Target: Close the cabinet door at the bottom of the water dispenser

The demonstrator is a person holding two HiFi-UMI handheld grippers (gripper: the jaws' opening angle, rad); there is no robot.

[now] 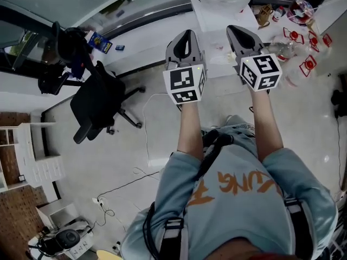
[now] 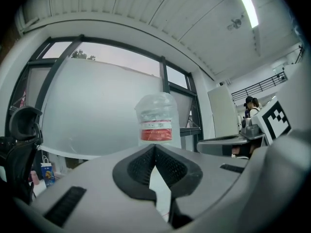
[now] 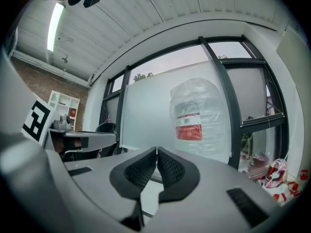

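The big clear water bottle with a red label stands on the dispenser straight ahead of both grippers, and also shows in the right gripper view. In the head view only the dispenser's white top shows beyond the gripper tips; its bottom cabinet door is in no view. My left gripper and right gripper are held up side by side, pointing level at the dispenser. The left gripper is shut with nothing between its pads. The right gripper is shut and empty too.
A black office chair stands on the floor to the left, with cables trailing past it. Red-and-white clutter lies at the right of the dispenser. A white shelf unit is at far left. A person stands far off.
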